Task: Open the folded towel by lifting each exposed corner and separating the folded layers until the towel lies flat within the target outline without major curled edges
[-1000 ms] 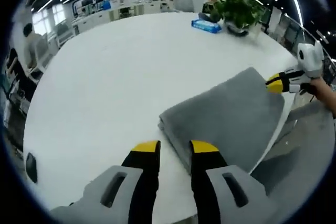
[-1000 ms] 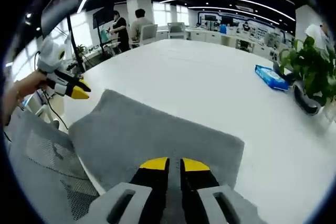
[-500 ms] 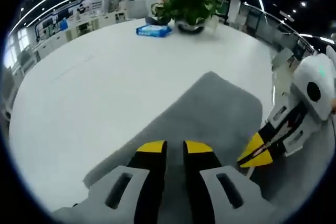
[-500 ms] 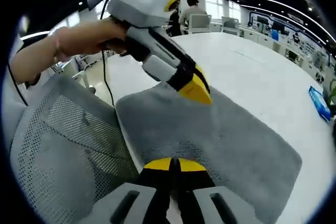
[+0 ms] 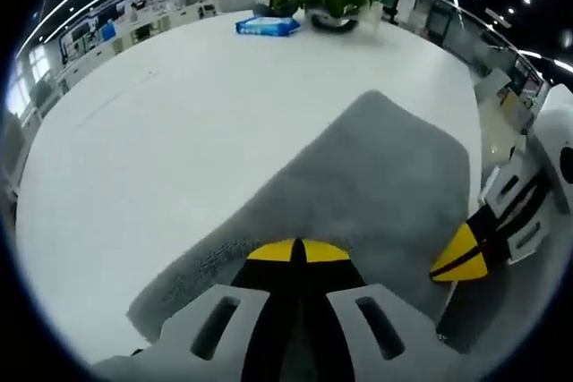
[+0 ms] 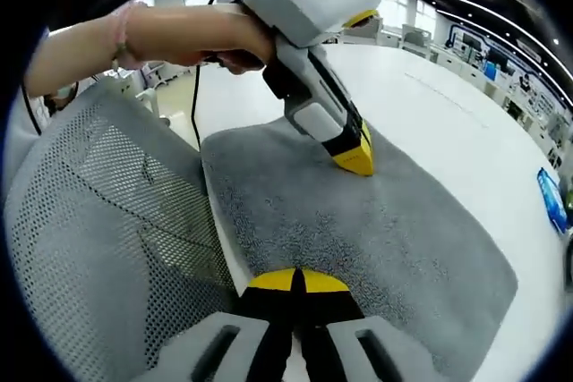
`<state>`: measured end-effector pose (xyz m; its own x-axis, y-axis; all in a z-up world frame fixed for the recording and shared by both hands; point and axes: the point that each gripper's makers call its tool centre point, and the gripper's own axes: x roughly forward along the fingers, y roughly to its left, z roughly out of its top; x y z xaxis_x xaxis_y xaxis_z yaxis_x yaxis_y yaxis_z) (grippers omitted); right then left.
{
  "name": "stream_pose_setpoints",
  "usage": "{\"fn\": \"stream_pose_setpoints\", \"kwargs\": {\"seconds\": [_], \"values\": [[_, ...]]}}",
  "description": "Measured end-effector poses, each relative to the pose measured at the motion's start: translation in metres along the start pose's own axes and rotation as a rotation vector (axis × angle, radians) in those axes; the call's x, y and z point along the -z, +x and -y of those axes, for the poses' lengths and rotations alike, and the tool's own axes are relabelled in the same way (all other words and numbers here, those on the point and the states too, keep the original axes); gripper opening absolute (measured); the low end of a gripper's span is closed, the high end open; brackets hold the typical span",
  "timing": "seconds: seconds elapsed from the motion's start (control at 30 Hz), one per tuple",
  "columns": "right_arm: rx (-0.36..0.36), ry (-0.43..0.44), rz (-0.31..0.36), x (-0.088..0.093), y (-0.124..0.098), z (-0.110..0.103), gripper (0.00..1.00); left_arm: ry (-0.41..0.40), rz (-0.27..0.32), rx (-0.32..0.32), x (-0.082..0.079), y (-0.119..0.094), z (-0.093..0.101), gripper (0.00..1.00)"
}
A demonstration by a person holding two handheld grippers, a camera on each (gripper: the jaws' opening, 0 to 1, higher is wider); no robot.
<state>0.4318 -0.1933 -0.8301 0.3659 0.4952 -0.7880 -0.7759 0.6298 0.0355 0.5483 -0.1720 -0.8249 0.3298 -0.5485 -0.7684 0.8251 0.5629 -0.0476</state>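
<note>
At the bottom centre of each view, the left gripper (image 5: 297,250) and right gripper (image 6: 297,279) stand with yellow tips pressed together on the near edge of the grey towel (image 6: 376,221), folded on the white table (image 5: 179,123), while a hand (image 6: 237,38) at upper left angles the left gripper downward.

No legible text, seemingly.

We see a grey towel (image 6: 358,221) of matt, nubbly terry cloth lying on a smooth, faintly glossy white table (image 5: 179,123). Beside it the chair back (image 6: 98,221) is grey woven mesh. Our grippers' yellow fingertips (image 5: 296,252) look like smooth plastic.
</note>
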Motion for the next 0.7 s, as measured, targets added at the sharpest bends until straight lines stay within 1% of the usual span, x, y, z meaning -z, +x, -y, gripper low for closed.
{"fn": "stream_pose_setpoints", "kwargs": {"seconds": [0.07,0.2,0.3,0.4,0.6,0.7], "values": [[0.012,0.004,-0.006,0.002,-0.002,0.004,0.00,0.024,-0.011,-0.010,0.002,-0.002,-0.001,0.01],[0.054,0.017,-0.022,0.007,-0.006,0.017,0.00,0.033,-0.030,-0.020,0.008,-0.006,-0.002,0.01],[0.084,0.014,-0.033,0.010,-0.009,0.027,0.00,0.033,-0.044,-0.019,0.014,-0.012,-0.001,0.01],[0.117,0.000,-0.044,0.013,-0.012,0.038,0.00,0.012,-0.051,-0.014,0.020,-0.016,0.000,0.01],[0.159,0.029,-0.057,0.014,-0.013,0.060,0.00,-0.011,-0.059,-0.008,0.029,-0.024,0.006,0.00],[0.171,0.034,-0.056,0.014,-0.012,0.068,0.00,-0.023,-0.067,-0.001,0.033,-0.026,0.011,0.00]]}}
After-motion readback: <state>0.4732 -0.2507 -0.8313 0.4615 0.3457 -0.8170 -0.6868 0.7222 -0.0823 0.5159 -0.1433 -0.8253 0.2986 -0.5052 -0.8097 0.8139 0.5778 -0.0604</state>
